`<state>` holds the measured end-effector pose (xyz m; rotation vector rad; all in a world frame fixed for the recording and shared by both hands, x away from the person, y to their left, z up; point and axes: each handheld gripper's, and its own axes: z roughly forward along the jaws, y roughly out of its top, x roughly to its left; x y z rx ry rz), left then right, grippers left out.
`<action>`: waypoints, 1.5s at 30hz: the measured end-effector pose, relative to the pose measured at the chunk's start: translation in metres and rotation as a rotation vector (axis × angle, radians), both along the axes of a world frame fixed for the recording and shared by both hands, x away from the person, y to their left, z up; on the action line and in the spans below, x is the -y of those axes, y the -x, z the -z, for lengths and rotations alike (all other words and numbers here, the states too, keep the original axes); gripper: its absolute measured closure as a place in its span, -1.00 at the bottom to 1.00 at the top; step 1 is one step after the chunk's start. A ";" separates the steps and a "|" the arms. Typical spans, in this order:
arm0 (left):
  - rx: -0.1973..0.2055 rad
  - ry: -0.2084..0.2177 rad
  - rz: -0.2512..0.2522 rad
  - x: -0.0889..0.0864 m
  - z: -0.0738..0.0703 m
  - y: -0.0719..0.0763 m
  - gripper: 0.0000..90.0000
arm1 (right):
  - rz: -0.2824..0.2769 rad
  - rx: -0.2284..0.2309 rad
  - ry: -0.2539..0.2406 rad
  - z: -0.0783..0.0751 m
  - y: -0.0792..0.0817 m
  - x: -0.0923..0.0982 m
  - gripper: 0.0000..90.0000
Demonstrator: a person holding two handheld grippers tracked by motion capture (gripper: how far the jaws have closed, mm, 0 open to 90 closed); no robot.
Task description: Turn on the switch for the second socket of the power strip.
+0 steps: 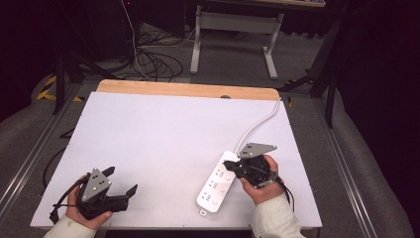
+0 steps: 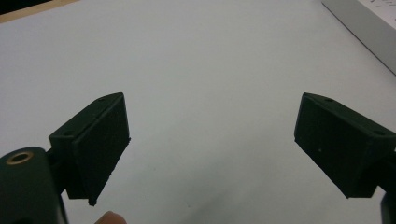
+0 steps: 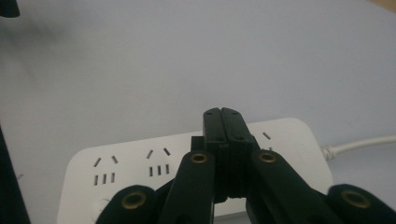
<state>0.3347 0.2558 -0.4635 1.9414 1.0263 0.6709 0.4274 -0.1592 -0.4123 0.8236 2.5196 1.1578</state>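
White plastic power strip [image 1: 216,184] lies directly under the right tongs [image 1: 229,163], pressed together empty; left tongs [image 1: 120,180] stand apart, well clear.

even overhead light, dim dark surroundings; close gripper views soft, slightly blurred.

No words, brands or numbers can be read anywhere here. The white power strip [image 3: 140,163] at the lower middle of the right gripper view carries only socket slots. A faint dark scribble sits at the top right corner of the left gripper view, too blurred to read.
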 end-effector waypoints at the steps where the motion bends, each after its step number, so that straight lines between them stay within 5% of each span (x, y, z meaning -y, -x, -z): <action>1: 0.000 0.000 0.000 0.000 0.000 0.000 -0.76 | -0.006 -0.014 -0.008 0.000 -0.001 0.000 1.00; 15: -0.004 -0.010 0.005 0.001 0.001 0.000 -0.76 | -0.001 -0.102 0.062 0.012 -0.006 -0.001 1.00; 45: -0.007 -0.006 0.001 0.001 0.001 -0.001 -0.76 | -0.006 -0.137 0.189 0.026 -0.008 -0.008 1.00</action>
